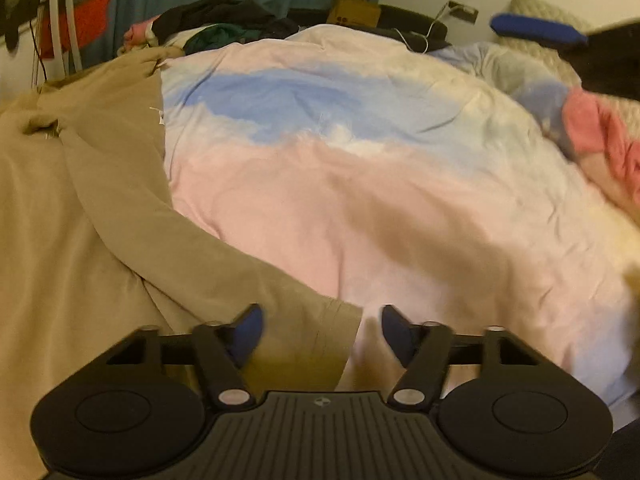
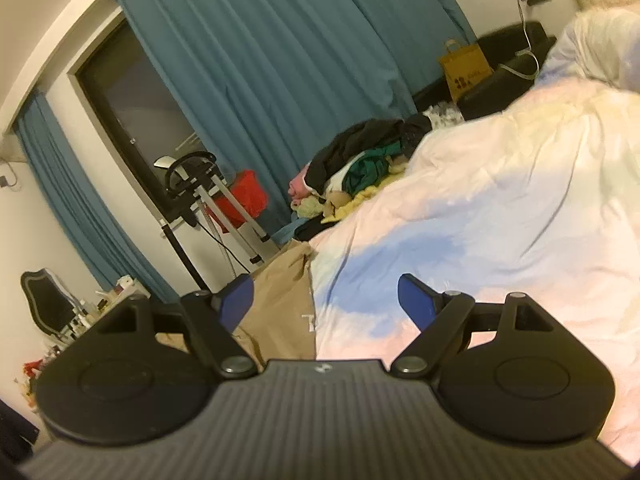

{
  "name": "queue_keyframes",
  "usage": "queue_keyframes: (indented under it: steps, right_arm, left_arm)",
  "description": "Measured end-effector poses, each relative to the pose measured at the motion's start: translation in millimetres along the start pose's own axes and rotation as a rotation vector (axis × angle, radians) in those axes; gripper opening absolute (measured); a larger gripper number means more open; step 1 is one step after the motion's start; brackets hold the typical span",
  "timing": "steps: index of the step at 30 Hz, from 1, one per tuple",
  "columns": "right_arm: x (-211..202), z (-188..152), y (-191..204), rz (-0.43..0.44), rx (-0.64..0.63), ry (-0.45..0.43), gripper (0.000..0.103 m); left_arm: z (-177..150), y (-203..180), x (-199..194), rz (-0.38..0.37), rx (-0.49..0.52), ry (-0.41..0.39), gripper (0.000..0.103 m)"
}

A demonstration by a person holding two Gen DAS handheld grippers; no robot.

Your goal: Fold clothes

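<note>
Straddling tan garment (image 1: pixel 120 208) hem, left tongs (image 1: pixel 322 332)

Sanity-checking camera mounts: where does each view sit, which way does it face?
Left wrist: on the left gripper, angled down at the tan garment on the pastel duvet; its own fingers show, plus the other gripper's blue finger at top right.
Right wrist: on the right gripper, nearly level, facing across the bed to the teal curtain; only its own fingers show.
Shared: the garment, the duvet, the curtain, the dark clothes pile, the paper bag.
</note>
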State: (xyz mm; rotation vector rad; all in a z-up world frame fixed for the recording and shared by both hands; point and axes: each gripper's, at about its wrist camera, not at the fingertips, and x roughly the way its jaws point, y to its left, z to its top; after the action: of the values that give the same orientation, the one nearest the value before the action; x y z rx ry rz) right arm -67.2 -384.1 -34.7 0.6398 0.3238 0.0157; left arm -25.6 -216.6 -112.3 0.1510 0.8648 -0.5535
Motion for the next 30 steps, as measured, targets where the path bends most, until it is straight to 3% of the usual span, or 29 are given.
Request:
queue_keyframes:
  steps: [2, 3, 8, 13, 18, 22, 25, 26, 27, 29, 30]
  right_arm:
    - [3.7, -1.3, -2.6, 0.002, 0.009, 0.013, 0.082]
    - [4.9, -1.7, -3.1, 0.000, 0.009, 0.017, 0.082]
    - [5.4, -4.3, -2.8, 0.005, 0.015, 0.026, 0.082]
    - [10.7, -11.2, 5.5, 0.015, 0.001, 0.059, 0.082]
    - [19.5, -23.6, 20.5, 0.016, -0.045, 0.109, 0.082]
    - [24.4, -32.8, 31.9, 0.017, -0.073, 0.141, 0.082]
    - [27.6, -39.0, 40.2, 0.013, -0.097, 0.159, 0.082]
    - [28.3, -41.0, 43.0, 0.011, -0.105, 0.163, 0.082]
    - [29.4, -42.8, 45.4, 0.009, -0.113, 0.167, 0.082]
    - [32.0, -46.2, 49.8, 0.006, -0.129, 0.177, 0.082]
    - [33.5, -47.9, 51.9, 0.004, -0.137, 0.182, 0.082]
  left_arm:
    - [-3.6, 3.5, -0.2, 0.006, -0.004, -0.002, 0.017]
    - [-4.5, 7.2, -4.2, 0.005, -0.020, -0.017, 0.012]
    - [-5.5, 39.0, -57.2, -0.058, -0.151, -0.115, 0.009]
    - [-20.2, 93.6, -120.1, -0.075, -0.347, -0.150, 0.008]
    - [-49.1, 146.2, -144.6, -0.027, -0.535, -0.043, 0.007]
    - [-65.8, 171.7, -141.1, 0.002, -0.615, 0.070, 0.008]
    - [-67.7, 179.5, -142.4, -0.021, -0.632, 0.095, 0.015]
    - [-66.9, 180.5, -144.1, -0.028, -0.630, 0.096, 0.024]
    - [-65.9, 181.2, -146.0, -0.030, -0.624, 0.095, 0.040]
    - [-64.6, 184.1, -148.4, -0.023, -0.618, 0.088, 0.055]
    - [-64.3, 186.0, -149.2, -0.019, -0.618, 0.083, 0.057]
